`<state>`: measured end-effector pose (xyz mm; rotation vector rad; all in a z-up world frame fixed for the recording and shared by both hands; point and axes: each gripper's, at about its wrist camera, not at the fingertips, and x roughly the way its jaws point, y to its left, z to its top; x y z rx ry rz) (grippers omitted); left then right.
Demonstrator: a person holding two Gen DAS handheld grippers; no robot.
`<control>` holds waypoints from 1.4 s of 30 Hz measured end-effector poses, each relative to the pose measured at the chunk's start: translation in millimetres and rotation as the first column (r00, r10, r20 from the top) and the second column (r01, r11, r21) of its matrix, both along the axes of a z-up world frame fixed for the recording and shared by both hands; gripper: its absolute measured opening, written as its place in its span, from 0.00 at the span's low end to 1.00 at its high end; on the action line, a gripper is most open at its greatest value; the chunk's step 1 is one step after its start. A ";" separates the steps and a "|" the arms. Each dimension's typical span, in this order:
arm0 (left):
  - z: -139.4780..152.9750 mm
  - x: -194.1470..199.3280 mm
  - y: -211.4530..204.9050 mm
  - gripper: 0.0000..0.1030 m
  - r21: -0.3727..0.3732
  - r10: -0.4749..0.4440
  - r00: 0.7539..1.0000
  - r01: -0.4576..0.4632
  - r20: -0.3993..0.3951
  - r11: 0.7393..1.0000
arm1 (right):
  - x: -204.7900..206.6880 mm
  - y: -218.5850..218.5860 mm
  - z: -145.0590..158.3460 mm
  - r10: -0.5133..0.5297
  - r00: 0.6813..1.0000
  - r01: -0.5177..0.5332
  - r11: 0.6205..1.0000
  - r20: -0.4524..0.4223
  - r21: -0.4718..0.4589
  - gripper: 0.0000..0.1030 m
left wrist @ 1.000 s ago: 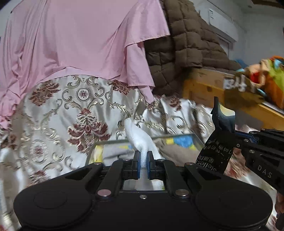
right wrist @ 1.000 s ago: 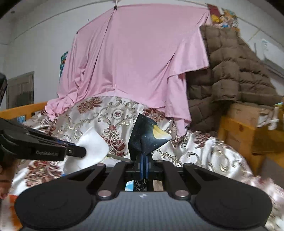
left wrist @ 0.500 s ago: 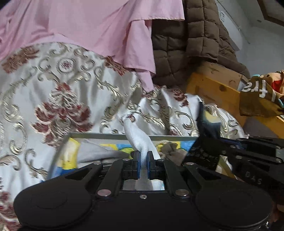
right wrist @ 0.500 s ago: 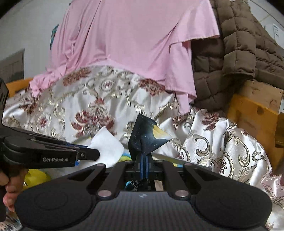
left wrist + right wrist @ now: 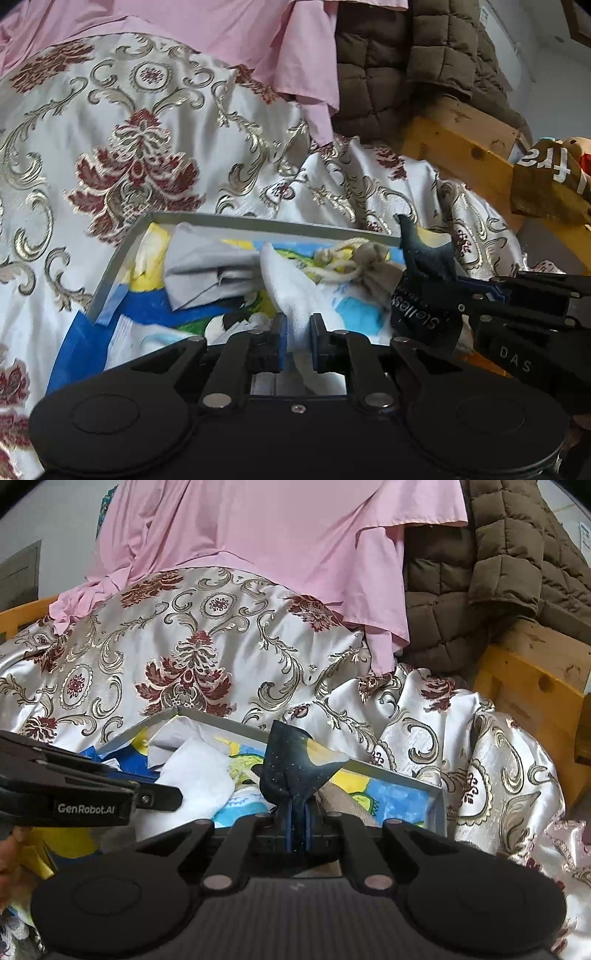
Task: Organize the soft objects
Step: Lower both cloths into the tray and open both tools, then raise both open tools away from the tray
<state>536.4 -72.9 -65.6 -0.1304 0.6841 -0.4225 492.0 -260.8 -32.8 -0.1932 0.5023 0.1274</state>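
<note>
A grey-rimmed box (image 5: 258,221) with a colourful lining lies on the bed. It holds a grey cloth (image 5: 207,273) and a beige drawstring pouch (image 5: 369,266). My left gripper (image 5: 295,328) hangs low over the box. Its jaws are opening, and a white cloth (image 5: 291,284) still fills the gap and droops onto the contents. My right gripper (image 5: 298,808) stays pinched on a dark blue starry cloth (image 5: 295,764) above the box's right half, with its jaws just starting to open. From the right wrist, the left gripper (image 5: 177,797) and the white cloth (image 5: 199,771) show at left.
A floral satin bedspread (image 5: 147,129) surrounds the box. Behind it hang a pink garment (image 5: 258,535) and a brown quilted coat (image 5: 480,554). A wooden frame (image 5: 461,147) stands to the right. A blue bag (image 5: 74,339) lies at the box's near left corner.
Both grippers have come down and forward over the box. The white cloth, upright before, has flopped onto the contents, and the left jaws stand a little wider.
</note>
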 end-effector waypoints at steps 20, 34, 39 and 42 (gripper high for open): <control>26.3 -54.3 9.7 0.48 0.041 0.034 0.995 -0.038 0.091 0.998 | -59.2 -9.1 14.6 -0.035 0.997 0.029 0.996 0.073 0.080 0.63; 87.5 -185.9 45.5 0.79 0.001 0.116 0.972 -0.119 0.204 0.993 | -193.0 -3.3 70.0 -0.043 0.984 0.020 0.990 0.173 0.137 0.91; 108.8 -240.3 60.1 0.90 -0.017 0.143 0.965 -0.142 0.219 0.990 | -248.2 6.1 86.5 -0.040 0.980 0.009 0.988 0.197 0.155 0.99; 122.0 -270.9 66.0 0.94 -0.015 0.142 0.960 -0.143 0.241 0.990 | -277.1 10.7 93.8 -0.051 0.976 0.013 0.984 0.211 0.179 1.00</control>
